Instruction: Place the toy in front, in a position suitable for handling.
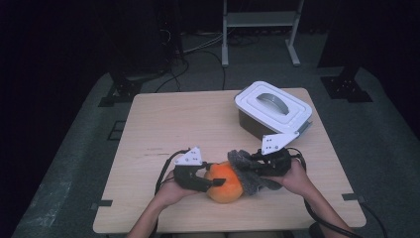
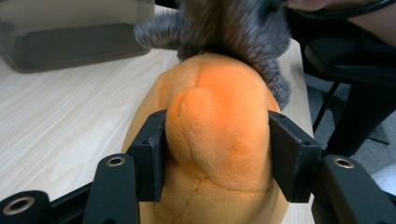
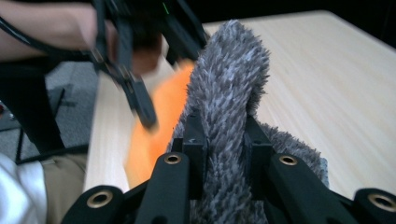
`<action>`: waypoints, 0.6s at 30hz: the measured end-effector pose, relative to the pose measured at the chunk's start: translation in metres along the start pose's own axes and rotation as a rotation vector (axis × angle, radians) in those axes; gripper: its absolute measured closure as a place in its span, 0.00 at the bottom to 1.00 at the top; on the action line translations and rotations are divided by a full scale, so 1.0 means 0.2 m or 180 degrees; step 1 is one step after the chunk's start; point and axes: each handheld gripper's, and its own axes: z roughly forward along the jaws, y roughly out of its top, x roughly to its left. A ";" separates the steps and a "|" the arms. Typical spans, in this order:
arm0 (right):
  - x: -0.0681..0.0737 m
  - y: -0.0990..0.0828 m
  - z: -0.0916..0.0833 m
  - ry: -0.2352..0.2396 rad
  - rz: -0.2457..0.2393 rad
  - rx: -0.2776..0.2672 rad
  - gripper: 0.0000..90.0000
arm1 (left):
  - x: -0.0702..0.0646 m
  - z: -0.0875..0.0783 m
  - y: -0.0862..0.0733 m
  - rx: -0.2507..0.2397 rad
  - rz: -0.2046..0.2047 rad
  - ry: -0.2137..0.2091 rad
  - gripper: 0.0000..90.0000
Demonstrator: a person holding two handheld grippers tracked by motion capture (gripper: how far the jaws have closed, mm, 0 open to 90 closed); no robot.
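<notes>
Plush toy (image 1: 225, 182), orange in the body with a grey furry part (image 1: 247, 171) joined to it, lies on the near half of the table (image 1: 163, 119), close to the front edge and between the person's 2 hands. The left gripper (image 1: 210, 182) has its jaws pressed into the orange body from both sides, the pads denting the fabric in the left gripper view (image 2: 219, 140). The right gripper (image 1: 246, 164) is clamped tight on a fold of the grey fur (image 3: 229, 107), which stands up between its jaws in the right gripper view.

As a judgement, the work in hand seems to be pulling or working the grey part against the orange body, and it looks to be mid-way: both grips are made, yet the 2 coloured parts are touching and not separated. Whether the toy is meant for the lidded box (image 1: 273, 109) at the far right of the table cannot be told; its lid is on.

Count: 1 plush toy, 1 box with 1 lid, 2 grippers, 1 table
</notes>
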 end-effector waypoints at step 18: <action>-0.01 -0.04 0.07 -0.0006 0.0045 0.0119 0.82 | 0.01 0.00 -0.03 0.0184 0.0003 0.0021 0.42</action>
